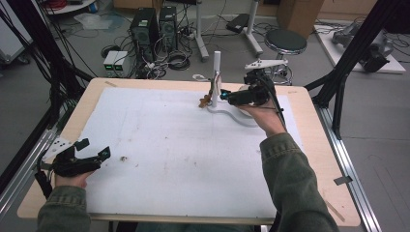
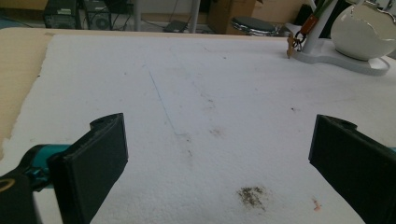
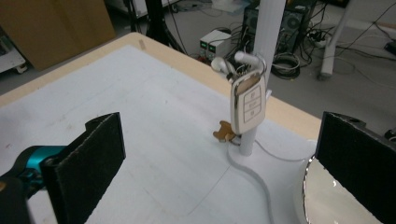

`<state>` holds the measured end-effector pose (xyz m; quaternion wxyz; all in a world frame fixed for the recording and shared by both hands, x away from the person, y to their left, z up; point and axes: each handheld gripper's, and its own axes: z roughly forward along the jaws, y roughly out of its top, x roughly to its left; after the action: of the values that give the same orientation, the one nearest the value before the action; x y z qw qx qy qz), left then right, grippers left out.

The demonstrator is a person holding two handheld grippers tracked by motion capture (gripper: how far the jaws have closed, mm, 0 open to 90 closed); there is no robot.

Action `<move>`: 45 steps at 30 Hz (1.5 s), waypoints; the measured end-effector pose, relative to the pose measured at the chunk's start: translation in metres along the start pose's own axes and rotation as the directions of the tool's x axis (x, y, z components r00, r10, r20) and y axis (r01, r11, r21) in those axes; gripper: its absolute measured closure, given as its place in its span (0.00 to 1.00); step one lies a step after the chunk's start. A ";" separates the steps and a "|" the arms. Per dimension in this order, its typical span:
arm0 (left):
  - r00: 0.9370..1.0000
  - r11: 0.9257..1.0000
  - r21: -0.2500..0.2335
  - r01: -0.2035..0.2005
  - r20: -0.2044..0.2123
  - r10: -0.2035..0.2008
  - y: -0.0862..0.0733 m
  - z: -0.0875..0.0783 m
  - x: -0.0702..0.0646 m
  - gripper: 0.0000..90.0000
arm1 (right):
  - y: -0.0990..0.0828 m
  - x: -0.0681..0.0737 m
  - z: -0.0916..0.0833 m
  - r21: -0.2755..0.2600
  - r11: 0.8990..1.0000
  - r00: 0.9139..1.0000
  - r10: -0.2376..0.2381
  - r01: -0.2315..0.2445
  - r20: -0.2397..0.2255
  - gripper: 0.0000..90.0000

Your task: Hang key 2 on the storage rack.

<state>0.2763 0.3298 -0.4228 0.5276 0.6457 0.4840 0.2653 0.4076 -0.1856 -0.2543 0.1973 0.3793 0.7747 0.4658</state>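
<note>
White foam mat (image 1: pixel 169 140) — key fob (image 3: pixel 248 103) hangs ahead of the right claw (image 3: pixel 219 158), jaws apart.

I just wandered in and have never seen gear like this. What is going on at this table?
A person holds a claw in each hand over a white mat. The right claw is open, near a car key fob hanging from a hook on a white stand, not touching it. The left claw is open too, low over the mat's near left corner, holding nothing.

key fob (image 3: pixel 248 106): white, tan-edged | stand (image 3: pixel 268 32): white | mat (image 1: pixel 179 145): white, brown-stained
</note>
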 end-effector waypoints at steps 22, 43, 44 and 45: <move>1.000 1.000 -0.005 0.001 -0.001 -0.001 0.001 -0.002 -0.001 0.06 | -0.064 -0.002 -0.022 -0.009 0.999 0.999 0.052 -0.052 0.008 0.01; 1.000 1.000 -0.005 -0.006 -0.003 0.006 0.000 -0.003 -0.001 0.06 | -0.123 0.003 -0.038 -0.020 0.995 0.993 0.094 -0.093 0.073 0.01; 1.000 1.000 -0.003 -0.007 -0.003 0.007 0.000 -0.003 -0.001 0.06 | -0.127 0.003 -0.040 -0.023 0.994 0.992 0.107 -0.106 0.069 0.01; 1.000 1.000 -0.003 -0.006 -0.004 0.006 0.000 -0.003 -0.002 0.06 | -0.133 0.004 -0.043 -0.018 0.993 0.990 0.116 -0.115 0.080 0.01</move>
<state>0.2736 0.3295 -0.4217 0.5269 0.6458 0.4827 0.2688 0.3236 -0.2441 -0.3489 0.2039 0.4409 0.7398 0.4656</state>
